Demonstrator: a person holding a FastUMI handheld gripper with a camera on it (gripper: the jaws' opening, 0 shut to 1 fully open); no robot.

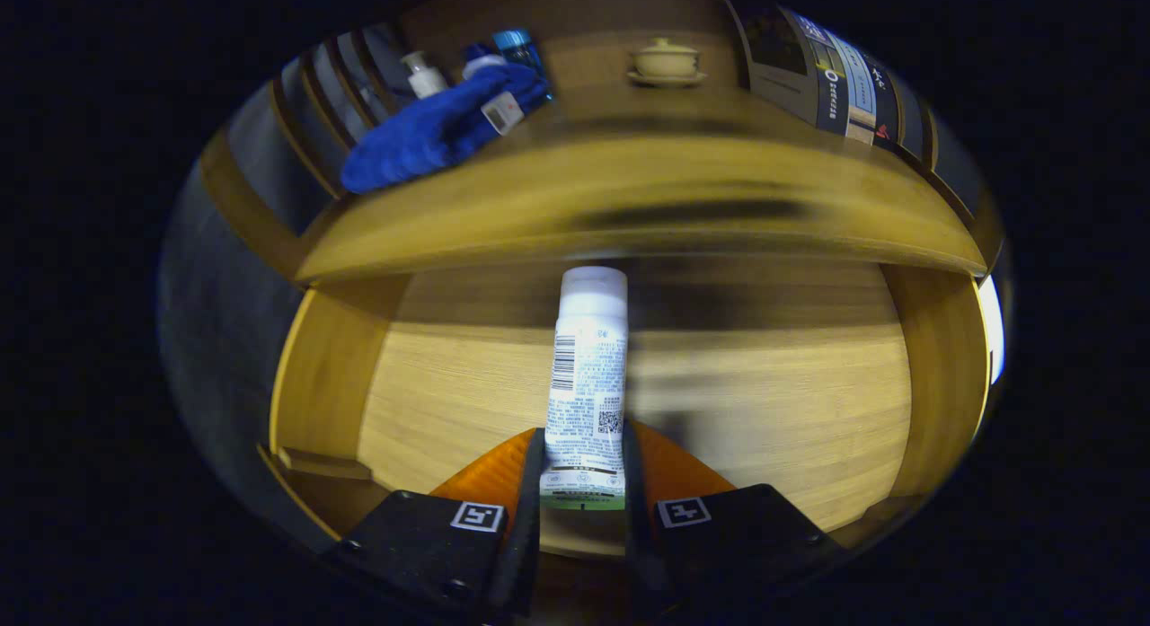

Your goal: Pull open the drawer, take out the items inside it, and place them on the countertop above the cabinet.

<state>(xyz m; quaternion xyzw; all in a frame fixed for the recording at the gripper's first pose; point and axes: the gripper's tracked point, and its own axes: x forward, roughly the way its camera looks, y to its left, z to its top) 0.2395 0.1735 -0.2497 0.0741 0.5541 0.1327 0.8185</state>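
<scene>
Below the desk (629, 195), the open drawer (764, 401) lay wide under my camera, its wooden floor bare around one item. On the desk I saw a blue cloth (431, 132), then a small lidded cup (666, 60). My hand-held gripper (582, 473) was clamped on the white bottle (588, 374), both fingers pressing its lower end, over the drawer.

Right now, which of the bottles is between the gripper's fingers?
The white printed bottle over the open drawer; the gripper is shut on it. The pump bottle and blue-capped one stand on the countertop.
</scene>
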